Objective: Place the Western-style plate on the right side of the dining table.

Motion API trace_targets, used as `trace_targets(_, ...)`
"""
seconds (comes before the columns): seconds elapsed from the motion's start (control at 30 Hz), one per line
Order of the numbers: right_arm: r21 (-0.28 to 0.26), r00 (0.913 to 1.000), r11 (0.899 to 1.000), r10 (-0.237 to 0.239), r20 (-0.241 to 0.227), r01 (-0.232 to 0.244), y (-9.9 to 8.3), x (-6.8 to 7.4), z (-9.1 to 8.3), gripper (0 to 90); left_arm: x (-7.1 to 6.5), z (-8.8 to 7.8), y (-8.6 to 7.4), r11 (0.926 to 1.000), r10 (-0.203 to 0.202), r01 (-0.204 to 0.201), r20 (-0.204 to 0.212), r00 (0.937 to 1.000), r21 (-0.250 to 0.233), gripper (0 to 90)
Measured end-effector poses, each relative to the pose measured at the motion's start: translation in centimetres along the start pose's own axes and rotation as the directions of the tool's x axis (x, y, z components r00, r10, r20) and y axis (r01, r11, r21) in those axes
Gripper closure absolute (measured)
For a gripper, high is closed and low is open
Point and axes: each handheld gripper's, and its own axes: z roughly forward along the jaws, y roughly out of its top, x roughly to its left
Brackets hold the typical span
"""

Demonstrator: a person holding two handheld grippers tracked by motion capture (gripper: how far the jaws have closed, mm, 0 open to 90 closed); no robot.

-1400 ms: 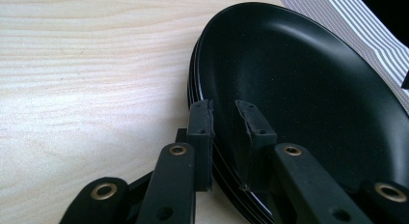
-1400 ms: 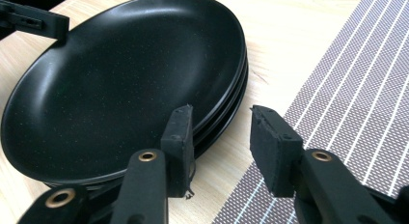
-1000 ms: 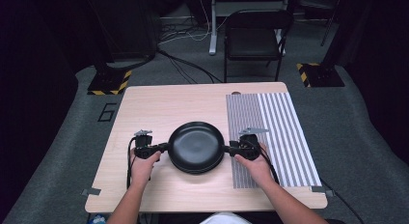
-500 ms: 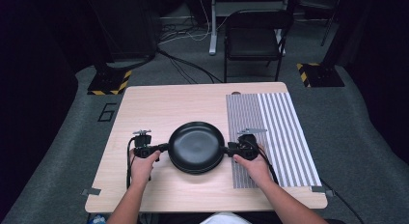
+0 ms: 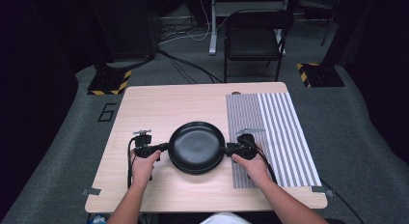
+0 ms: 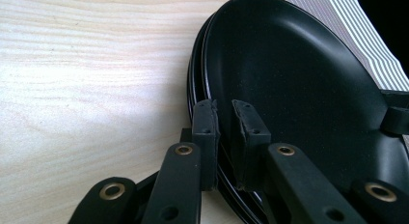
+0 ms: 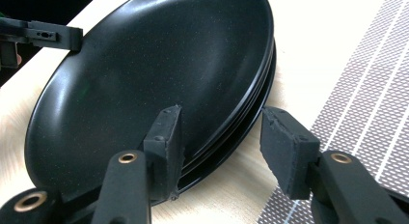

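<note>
Stack of black plates (image 5: 196, 147) sits at table (image 5: 159, 103) centre, striped mat (image 5: 275, 132) at 3 o'clock. Left gripper (image 6: 223, 119) pinches the top plate's rim at 9 o'clock. Right gripper (image 7: 221, 142) at 3 o'clock has just been opening, jaws half-wide astride the rim, pads off. Step looks like separating the top plate; next, right must clear.

Stack of plates (image 5: 196, 147) mid-table (image 5: 159, 103), striped mat (image 5: 279, 132) to its right, chair (image 5: 253, 38) behind the table
</note>
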Motion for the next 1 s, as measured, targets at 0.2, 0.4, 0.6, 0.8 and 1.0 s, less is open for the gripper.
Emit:
trace_targets(0.2,0.011,0.9993,1.000,0.029,-0.022,-0.029,-0.1,-0.1,0.3,53.4,-0.4,0.1,-0.1,0.9999,0.012,-0.012,-0.021,0.9997,-0.008,80.9)
trace_targets(0.4,0.008,0.9996,1.000,0.028,-0.010,-0.028,-0.1,0.0,0.2,54.5,-0.7,0.2,0.0,0.9998,0.022,-0.022,-0.034,0.9992,-0.002,80.8)
trace_targets(0.6,0.003,0.9973,0.997,0.071,-0.019,-0.071,0.1,-0.2,0.0,60.1,-1.0,0.6,0.2,0.9992,0.035,-0.035,-0.031,0.9989,0.018,80.2)
trace_targets(0.8,0.011,0.9932,0.994,0.106,-0.048,-0.105,0.2,-0.7,0.0,60.4,-2.6,1.6,0.5,0.9899,0.131,-0.125,-0.100,0.9863,0.068,76.0)
trace_targets(1.0,0.036,0.9910,0.992,0.124,-0.050,-0.122,0.5,-0.7,-0.2,60.8,-2.2,2.4,0.4,0.9972,0.061,-0.057,-0.065,0.9960,0.049,73.6)
